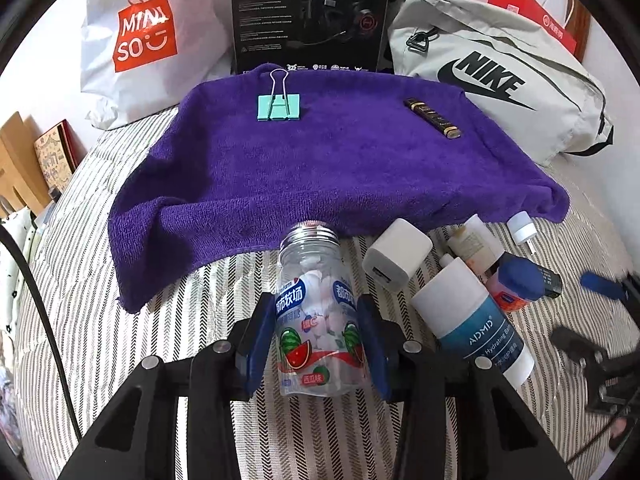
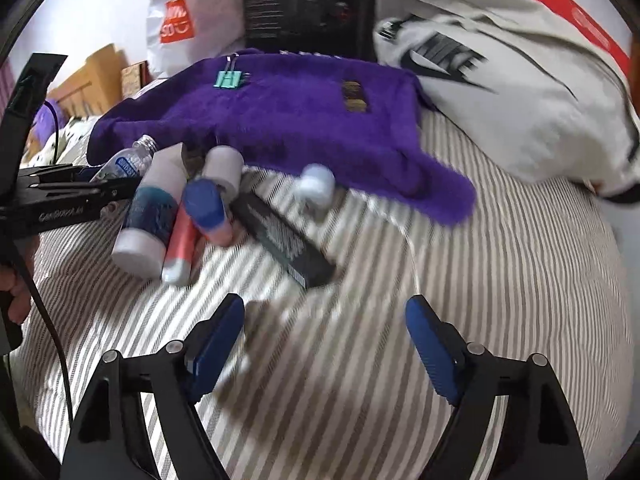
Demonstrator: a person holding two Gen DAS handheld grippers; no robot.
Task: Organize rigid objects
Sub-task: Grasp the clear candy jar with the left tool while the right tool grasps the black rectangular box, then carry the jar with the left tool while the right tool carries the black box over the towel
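Note:
My left gripper (image 1: 316, 308) is shut on a clear candy bottle (image 1: 320, 300) with a watermelon label, its threaded neck pointing at the purple towel (image 1: 320, 160). A teal binder clip (image 1: 279, 107) and a dark tube (image 1: 432, 117) lie on the towel. To the right of the bottle lie a white charger cube (image 1: 396, 258), a white ADMD bottle (image 1: 472, 316) and a blue-capped jar (image 1: 516, 284). My right gripper (image 2: 325, 308) is open and empty over the striped sheet (image 2: 440, 280), short of a black box (image 2: 284, 236) and a small white plug (image 2: 316, 188).
A grey Nike bag (image 1: 496, 80) lies right of the towel. A black carton (image 1: 310, 16) and a white Miniso bag (image 1: 144, 40) stand behind it. Wooden pieces (image 1: 20, 168) sit at the left edge. A pink tube (image 2: 182, 240) lies in the pile.

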